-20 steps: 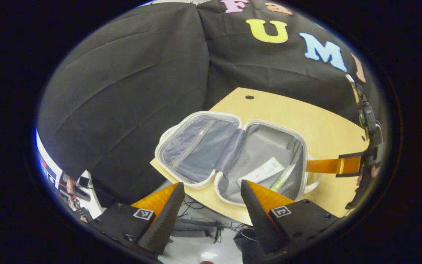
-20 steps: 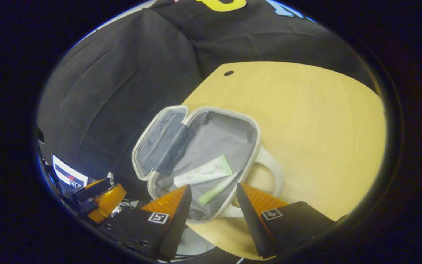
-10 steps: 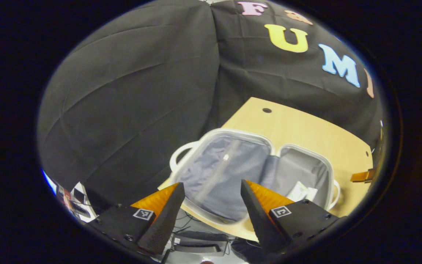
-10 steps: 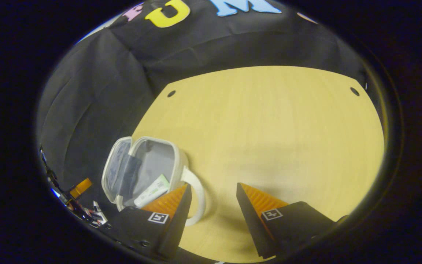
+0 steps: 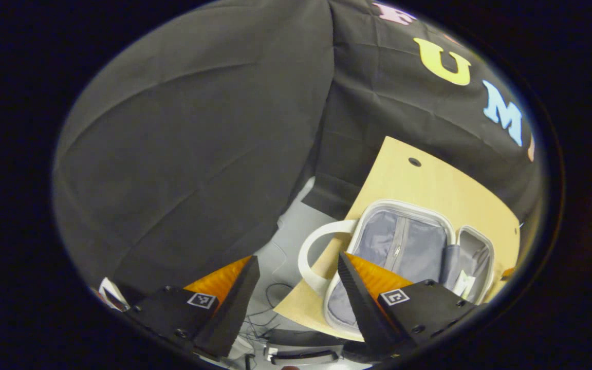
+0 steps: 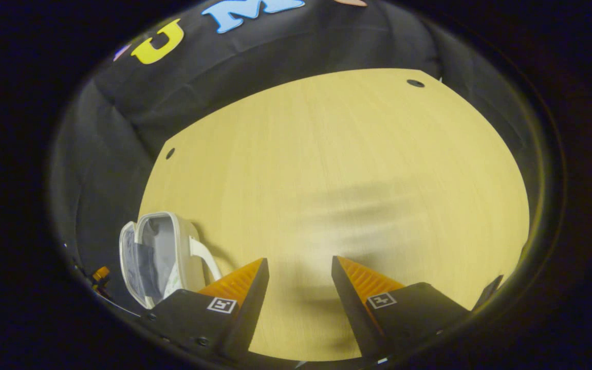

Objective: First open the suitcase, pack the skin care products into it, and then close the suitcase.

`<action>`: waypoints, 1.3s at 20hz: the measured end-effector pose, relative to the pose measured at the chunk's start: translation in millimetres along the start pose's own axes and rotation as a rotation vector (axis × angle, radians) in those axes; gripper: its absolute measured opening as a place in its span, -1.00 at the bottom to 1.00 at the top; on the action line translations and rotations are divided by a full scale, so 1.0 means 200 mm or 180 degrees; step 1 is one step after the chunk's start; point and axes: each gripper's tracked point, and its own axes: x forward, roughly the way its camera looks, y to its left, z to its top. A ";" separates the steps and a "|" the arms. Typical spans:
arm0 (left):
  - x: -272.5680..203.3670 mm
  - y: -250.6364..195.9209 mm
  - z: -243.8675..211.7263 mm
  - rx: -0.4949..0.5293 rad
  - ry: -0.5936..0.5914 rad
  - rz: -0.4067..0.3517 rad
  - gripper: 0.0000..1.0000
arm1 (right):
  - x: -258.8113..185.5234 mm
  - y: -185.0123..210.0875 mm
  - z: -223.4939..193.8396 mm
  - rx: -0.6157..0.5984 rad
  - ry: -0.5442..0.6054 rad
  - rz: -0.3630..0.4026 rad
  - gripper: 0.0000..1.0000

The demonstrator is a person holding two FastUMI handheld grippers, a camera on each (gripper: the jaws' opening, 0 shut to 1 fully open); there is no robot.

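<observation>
In the left gripper view, the left gripper [image 5: 296,264] hangs with its fingers spread wide and nothing between them, out past the table's edge with grey floor [image 5: 296,231] and some cables below. Just right of it, the suitcase [image 5: 404,246] lies open at the corner of the wooden table [image 5: 429,180], both halves flat, pale rim up. Its white handle [image 5: 309,257] loops out over the table's edge toward the gripper. The nearer half shows a grey lining with a zip down the middle; the farther half, by the right edge of the view, holds a pale tube [image 5: 463,282], mostly hidden behind the right finger.

In the right gripper view, the suitcase [image 6: 154,257] sits at the far left, open, at the table's near left corner, with its handle [image 6: 203,257] arching toward the right gripper. Something pale lies inside, too small to tell. Right of that, the right gripper [image 6: 298,264] hovers low over bare table [image 6: 337,169], fingers set wide apart and empty, a soft shadow on the wood ahead of them. The rest of the tabletop stretches away to the black cloth wall.
</observation>
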 end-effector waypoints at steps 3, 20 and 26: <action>0.18 0.08 -0.05 -0.0202 0.0255 -0.0125 1.00 | -0.03 -0.02 -0.07 0.0026 0.0027 -0.0114 0.53; 0.65 0.02 -0.18 -0.1738 0.0657 -0.0502 0.72 | -0.01 0.07 -0.16 -0.0003 0.0226 -0.0206 0.53; 0.57 -0.01 -0.22 -0.1803 0.0756 -0.0447 -0.45 | -0.01 0.04 -0.19 0.0016 0.0227 -0.0196 0.53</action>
